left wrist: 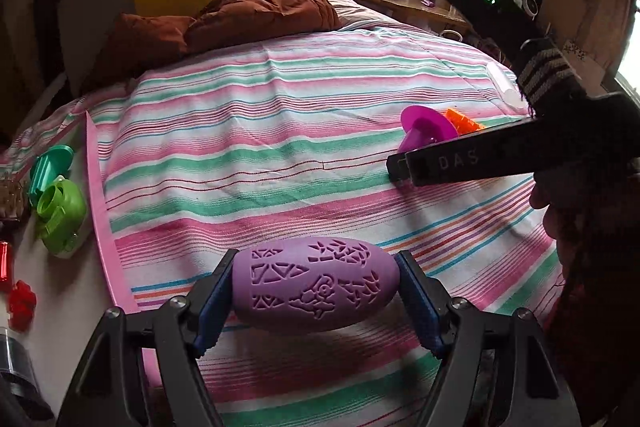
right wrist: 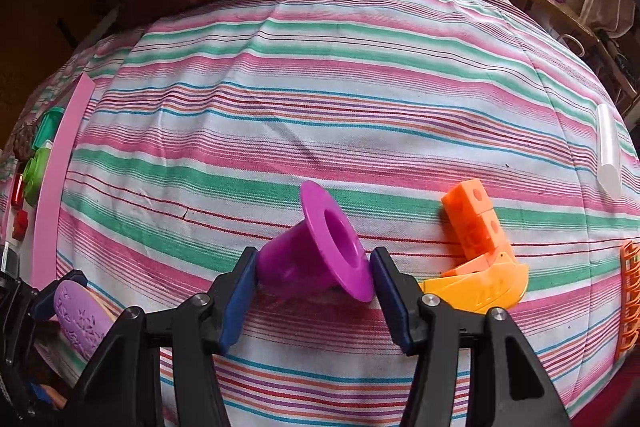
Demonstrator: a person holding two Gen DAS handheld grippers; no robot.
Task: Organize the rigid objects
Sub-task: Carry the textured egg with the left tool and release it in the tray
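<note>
the right gripper [right wrist: 314, 291] clamps its blue pads on the magenta flanged cup [right wrist: 320, 251], lying tipped on the striped bedspread [right wrist: 320, 107]. it looks light, stiff and slick, so the barrel beats the thin flange as a hold. the left gripper [left wrist: 316, 291] holds the carved purple egg [left wrist: 316, 283] end to end, just above the cloth.
</note>
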